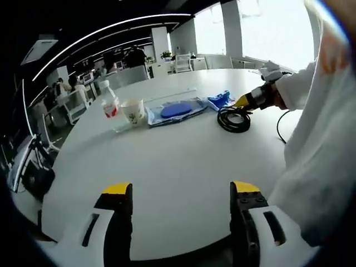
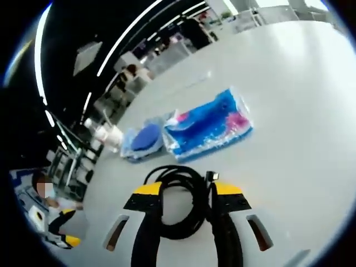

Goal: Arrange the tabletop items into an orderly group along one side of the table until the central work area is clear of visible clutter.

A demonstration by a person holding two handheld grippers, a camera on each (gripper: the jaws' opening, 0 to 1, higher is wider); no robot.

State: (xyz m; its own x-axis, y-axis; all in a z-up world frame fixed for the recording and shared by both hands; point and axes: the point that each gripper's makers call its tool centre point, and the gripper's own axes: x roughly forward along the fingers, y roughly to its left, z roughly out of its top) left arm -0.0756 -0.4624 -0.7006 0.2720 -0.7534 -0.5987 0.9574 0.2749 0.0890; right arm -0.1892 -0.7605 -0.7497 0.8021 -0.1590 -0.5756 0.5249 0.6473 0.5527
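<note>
The black coiled cable lies flat on the white surface, its loops between the spread right claw. The left claw is wide, holding nothing.

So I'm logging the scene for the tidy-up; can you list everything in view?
Bottle: one, clear with red label, far left of the row.
Paper cup: one, white, beside the bottle.
Pouch: one, clear with blue disc, mid-row.
Wipes packet: one, blue and pink, beside the pouch.
Cable: one, black, coiled, nearest the person.
Table: one, white, round.
Right gripper: yellow-tipped, around the cable.
Left gripper: yellow-tipped, open, over bare table.
</note>
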